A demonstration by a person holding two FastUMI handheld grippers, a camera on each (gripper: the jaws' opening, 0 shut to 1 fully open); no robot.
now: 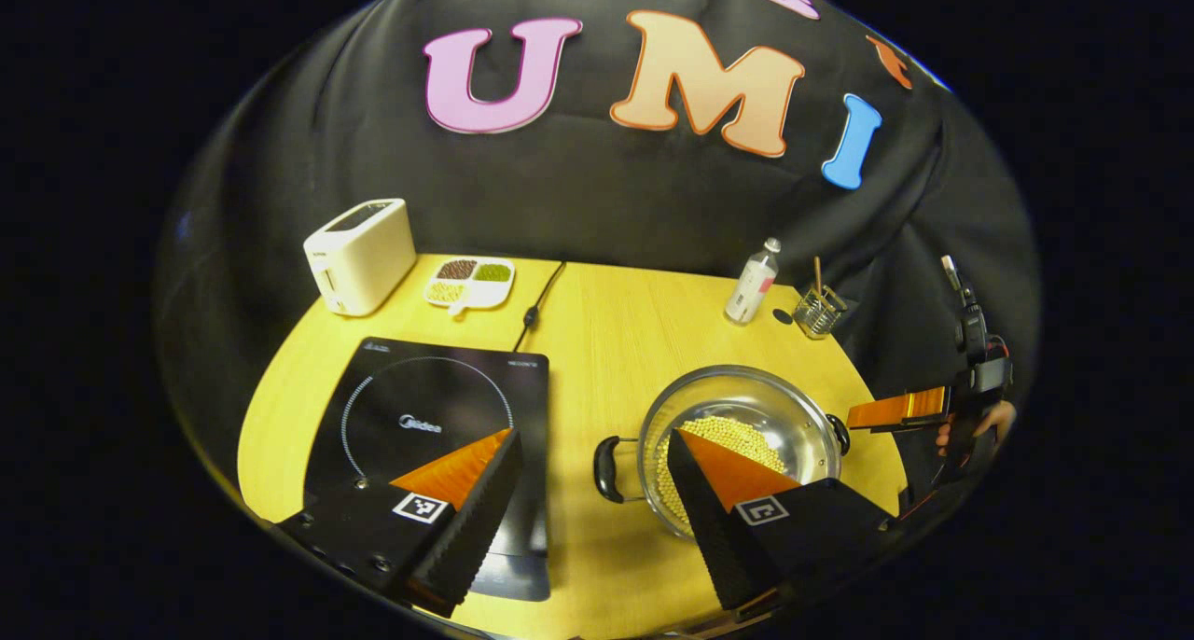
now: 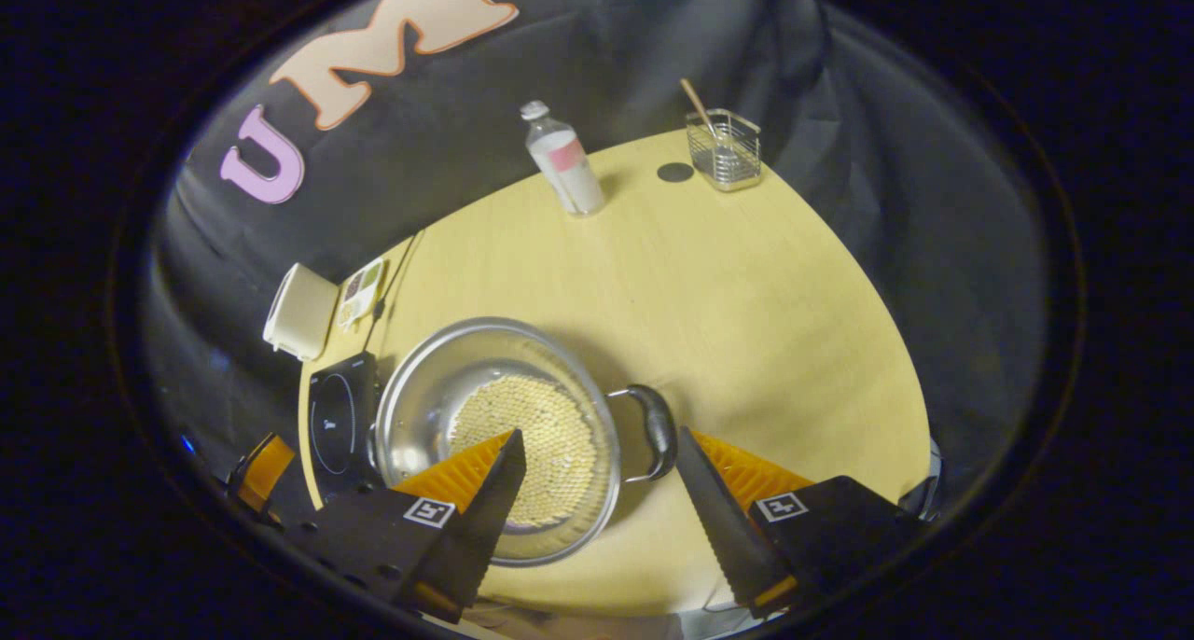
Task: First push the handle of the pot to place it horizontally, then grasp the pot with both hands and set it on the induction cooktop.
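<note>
Both my jaws stand apart, gripping nothing: left gripper (image 1: 592, 467) straddles the gap between induction cooktop (image 1: 434, 425) and pot (image 1: 742, 439), its near handle (image 1: 608, 469) between my fingers; right gripper (image 2: 597, 477) brackets the other handle (image 2: 656, 432). Pot sits on the table (image 2: 746, 295) beside the cooktop (beans inside). Left gripper view adds toaster (image 1: 359, 255) up close; right gripper view gives bottle (image 2: 562, 160) and wire basket (image 2: 725, 148) clearer.

**Readable marks on my table**

I read one brand, "Midea", printed inside the ring on the induction cooktop (image 1: 438, 416). Small print at its top corners is too tiny. My gripper fingers (image 1: 420, 507) carry square coded tags.
</note>
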